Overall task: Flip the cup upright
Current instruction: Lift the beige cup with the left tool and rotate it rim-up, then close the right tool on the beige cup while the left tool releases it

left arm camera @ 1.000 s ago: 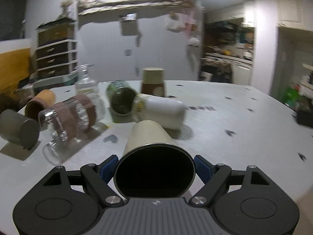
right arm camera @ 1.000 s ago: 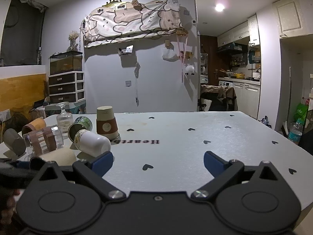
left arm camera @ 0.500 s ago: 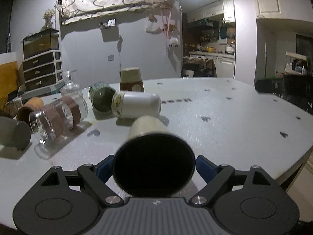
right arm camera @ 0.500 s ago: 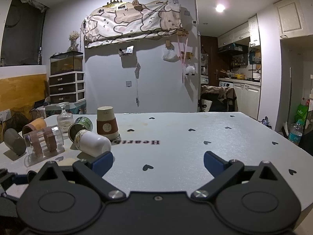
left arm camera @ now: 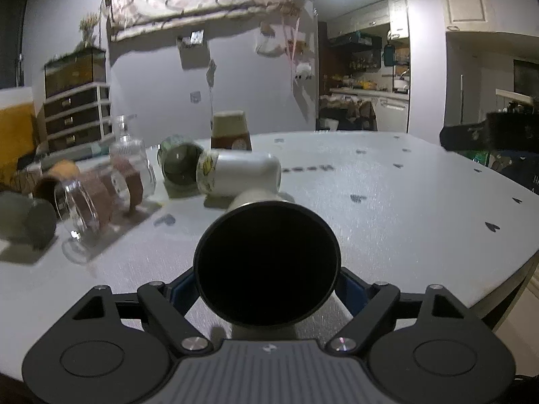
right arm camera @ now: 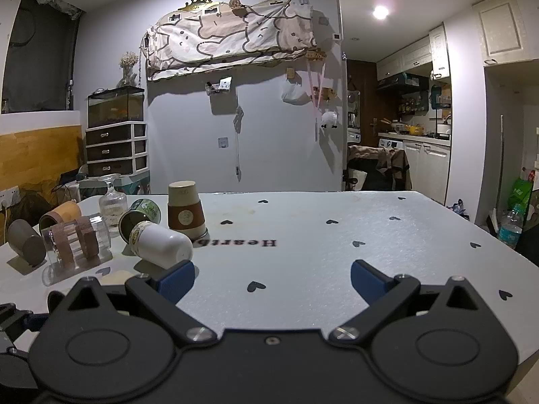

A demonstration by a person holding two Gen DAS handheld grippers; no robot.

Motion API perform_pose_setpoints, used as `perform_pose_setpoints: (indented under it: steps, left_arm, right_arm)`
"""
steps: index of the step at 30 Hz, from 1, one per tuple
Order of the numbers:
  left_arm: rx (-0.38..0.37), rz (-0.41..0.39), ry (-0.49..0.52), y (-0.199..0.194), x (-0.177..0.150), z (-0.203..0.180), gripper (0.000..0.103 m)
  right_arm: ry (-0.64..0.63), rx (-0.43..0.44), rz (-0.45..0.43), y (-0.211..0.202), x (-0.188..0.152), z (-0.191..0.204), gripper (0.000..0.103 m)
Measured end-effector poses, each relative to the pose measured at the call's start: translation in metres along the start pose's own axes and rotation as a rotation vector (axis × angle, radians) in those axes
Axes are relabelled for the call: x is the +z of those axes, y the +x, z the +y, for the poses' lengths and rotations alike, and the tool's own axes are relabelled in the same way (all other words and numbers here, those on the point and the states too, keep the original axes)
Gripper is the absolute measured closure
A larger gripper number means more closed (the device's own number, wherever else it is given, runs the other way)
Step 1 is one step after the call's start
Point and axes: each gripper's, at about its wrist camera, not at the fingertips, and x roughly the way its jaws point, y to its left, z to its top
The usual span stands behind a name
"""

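My left tool [left arm camera: 266, 289] is clamped on a beige cup [left arm camera: 266, 262], its blue pads [left arm camera: 350, 291] pressed against either side. The cup lies lengthwise along the tool, its dark open mouth facing my camera and its base pointing away, over the white table [left arm camera: 387, 208] printed with small dark hearts.

Beyond the cup, a white cup [left arm camera: 241, 175] lies on its side. Behind that are a green-lined cup [left arm camera: 180, 165], also on its side, and a brown paper cup [left arm camera: 230, 131] standing upside down. To the left, a clear glass with brown bands [left arm camera: 97, 198] lies tipped over, next to a grey cup [left arm camera: 28, 220] on its side. A small glass bottle [left arm camera: 129, 144] stands upright behind them.

My right tool [right arm camera: 271, 276] hangs over the near edge of the table, spread wide with nothing between its blue pads [right arm camera: 365, 277].
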Motion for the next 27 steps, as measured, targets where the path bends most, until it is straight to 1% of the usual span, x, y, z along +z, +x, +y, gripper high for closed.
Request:
perform_pose_setpoints:
  steps: [5, 10, 13, 17, 21, 23, 27]
  left_arm:
    - [0.014, -0.092, 0.081, -0.017, 0.009, -0.005, 0.018]
    - [0.007, -0.139, 0.111, -0.026, 0.019, -0.004, 0.018]
    - [0.000, -0.156, 0.118, -0.025, 0.025, -0.003, 0.018]
    - [-0.023, -0.153, 0.087, -0.015, 0.035, 0.001, 0.018]
    - [-0.056, -0.127, 0.038, -0.002, 0.048, 0.010, 0.019]
    - [-0.082, -0.111, 0.004, 0.005, 0.056, 0.013, 0.021]
    - [-0.125, -0.084, -0.039, 0.015, 0.065, 0.015, 0.021]
  right_arm:
    - [0.001, 0.002, -0.003, 0.000, 0.001, -0.001, 0.003]
    - [0.002, 0.006, -0.004, 0.000, 0.001, -0.001, 0.003]
    - [0.003, 0.010, -0.003, 0.000, 0.002, -0.001, 0.003]
    - [0.005, 0.011, -0.002, 0.000, 0.002, -0.001, 0.003]
    - [0.008, 0.017, 0.002, 0.000, 0.002, 0.000, 0.003]
    - [0.014, 0.024, 0.004, 0.001, 0.002, -0.001, 0.003]
    - [0.026, 0.042, 0.012, 0.002, 0.000, -0.003, 0.003]
